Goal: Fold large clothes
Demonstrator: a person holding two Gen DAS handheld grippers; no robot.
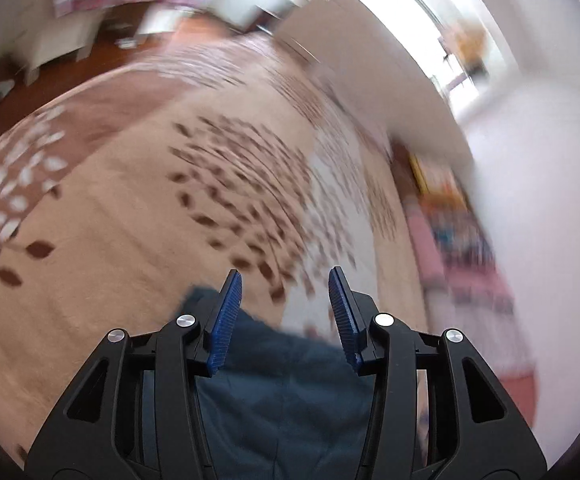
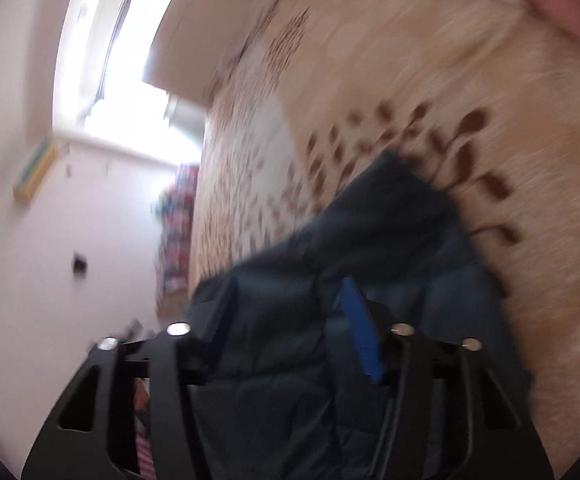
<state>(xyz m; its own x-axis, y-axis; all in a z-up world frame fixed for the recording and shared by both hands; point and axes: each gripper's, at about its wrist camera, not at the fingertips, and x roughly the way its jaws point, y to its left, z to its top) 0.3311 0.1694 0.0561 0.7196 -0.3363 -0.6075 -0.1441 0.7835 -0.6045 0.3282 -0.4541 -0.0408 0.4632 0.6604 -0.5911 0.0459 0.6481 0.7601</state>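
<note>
A beige carpet [image 1: 102,240] with brown leaf prints is filling most of both views, running out to a wooden floor [image 1: 102,54] at the far left and a white wall [image 2: 30,216] on the other side; both pictures are smeared with blur. A dark navy quilted garment [image 2: 373,236] is lying on the carpet, its far corner reaching over a cluster of brown leaves in the right wrist view. In the left wrist view the same garment [image 1: 286,392] is sitting low in the frame, under and just beyond the gripper.

The left gripper [image 1: 285,286] is hovering above the garment's near edge with its blue pads [image 1: 226,320] standing wide apart and nothing between them.

The right gripper [image 2: 290,320] is sitting in the garment's folds, with cloth bunching up between its fingers. One blue pad [image 2: 361,340] is showing on the right side, while the other is hidden behind the dark fabric, so I cannot tell whether it is gripping the cloth or standing open around it.
</note>
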